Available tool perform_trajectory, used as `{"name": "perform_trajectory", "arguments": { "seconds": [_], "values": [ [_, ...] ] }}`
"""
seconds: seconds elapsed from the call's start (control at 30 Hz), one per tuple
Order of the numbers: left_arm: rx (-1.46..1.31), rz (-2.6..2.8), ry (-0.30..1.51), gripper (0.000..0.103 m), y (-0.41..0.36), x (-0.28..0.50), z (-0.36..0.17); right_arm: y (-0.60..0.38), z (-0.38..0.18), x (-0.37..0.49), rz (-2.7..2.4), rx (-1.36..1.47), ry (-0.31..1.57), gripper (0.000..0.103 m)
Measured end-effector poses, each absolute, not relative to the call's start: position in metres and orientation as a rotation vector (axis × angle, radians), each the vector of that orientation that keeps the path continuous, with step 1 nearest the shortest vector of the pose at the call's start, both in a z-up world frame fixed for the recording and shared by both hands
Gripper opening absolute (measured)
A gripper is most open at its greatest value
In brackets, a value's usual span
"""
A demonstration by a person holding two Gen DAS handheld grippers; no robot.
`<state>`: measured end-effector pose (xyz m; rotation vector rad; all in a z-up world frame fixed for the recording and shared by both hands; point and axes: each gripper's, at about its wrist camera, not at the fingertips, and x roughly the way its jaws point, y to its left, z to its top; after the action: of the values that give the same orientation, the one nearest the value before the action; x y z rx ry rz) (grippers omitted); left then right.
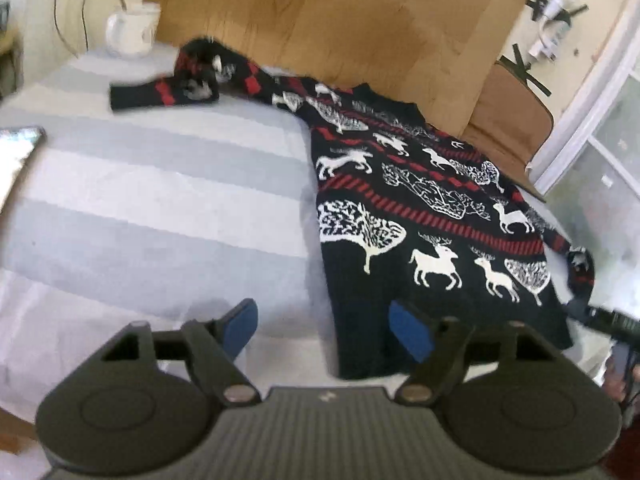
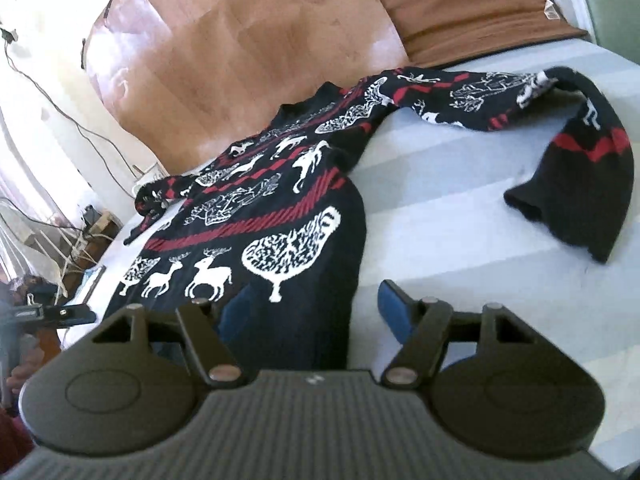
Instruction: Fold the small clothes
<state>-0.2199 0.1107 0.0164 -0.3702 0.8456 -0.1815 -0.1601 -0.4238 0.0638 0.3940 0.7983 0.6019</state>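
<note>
Left wrist view: The left gripper point(image 1: 324, 330) hangs low over the striped bed cover point(image 1: 160, 208), its 2 blue-padded jaws spread wide with nothing between them. The sweater point(image 1: 420, 216), black with white deer and red bands, lies flat ahead and to the right of the jaws. Its near hem corner sits just in front of the right-hand pad. The long axis of the body runs away from the camera, from hem to collar at the wooden headboard point(image 1: 340, 20). 1 sleeve point(image 1: 188, 88) stretches out to the far left toward a white mug point(image 1: 132, 30). A phone point(image 1: 18, 152) lies at the left edge.

Right wrist view: The right gripper point(image 2: 316, 308) also has its 2 jaws apart and empty. Here the sweater body lies ahead and to the left, with its hem edge passing under the left-hand pad. The other sleeve point(image 2: 560, 136) runs far right and curls back, cuff pointing toward the camera. The left gripper's tip is visible at the far left edge.

Judgement: Each gripper stands nearest its own hem corner. The sleeves are well apart from both, so folding them inward likely calls for a forward reach along the body axis.
</note>
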Motion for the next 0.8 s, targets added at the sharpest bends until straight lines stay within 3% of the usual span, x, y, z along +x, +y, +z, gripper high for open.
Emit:
{"name": "perform_trajectory", "arguments": {
  "seconds": [0.03, 0.07, 0.1, 0.13, 0.17, 0.2, 0.43, 0.53, 0.63, 0.67, 0.77, 0.8],
  "values": [
    [-0.382, -0.183, 0.870, 0.063, 0.105, -0.215, 0.011, -0.421, 0.063, -0.164, 0.600, 0.386, 0.790, 0.070],
    [-0.360, -0.176, 0.855, 0.054, 0.099, -0.214, 0.010, -0.416, 0.062, -0.167, 0.603, 0.369, 0.787, 0.053],
    [-0.327, -0.194, 0.869, 0.040, 0.093, -0.210, 0.011, -0.411, 0.061, -0.168, 0.609, 0.351, 0.796, 0.030],
    [-0.307, -0.211, 0.887, 0.016, 0.086, -0.207, 0.009, -0.405, 0.059, -0.170, 0.600, 0.331, 0.799, 0.021],
    [-0.290, -0.219, 0.901, 0.006, 0.081, -0.205, 0.008, -0.402, 0.057, -0.172, 0.588, 0.307, 0.798, 0.012],
    [-0.272, -0.224, 0.911, 0.006, 0.077, -0.203, 0.008, -0.400, 0.056, -0.173, 0.584, 0.296, 0.796, 0.011],
    [-0.111, -0.264, 0.891, 0.005, 0.069, -0.237, 0.043, -0.418, 0.096, -0.197, 0.587, 0.211, 0.762, 0.007],
    [-0.065, -0.252, 0.968, 0.010, 0.069, -0.234, 0.033, -0.413, 0.079, -0.194, 0.608, 0.154, 0.899, 0.009],
    [-0.016, -0.171, 0.959, 0.011, 0.079, -0.230, 0.035, -0.433, 0.076, -0.182, 0.510, 0.226, 0.874, 0.013],
    [-0.034, -0.136, 0.917, 0.015, 0.089, -0.229, 0.045, -0.448, 0.079, -0.177, 0.478, 0.309, 0.833, 0.016],
    [-0.131, -0.084, 0.764, 0.020, 0.111, -0.224, 0.077, -0.487, 0.087, -0.166, 0.359, 0.528, 0.690, 0.050],
    [-0.144, -0.076, 0.724, 0.020, 0.112, -0.220, 0.085, -0.494, 0.088, -0.162, 0.315, 0.571, 0.651, 0.056]
  ]
}}
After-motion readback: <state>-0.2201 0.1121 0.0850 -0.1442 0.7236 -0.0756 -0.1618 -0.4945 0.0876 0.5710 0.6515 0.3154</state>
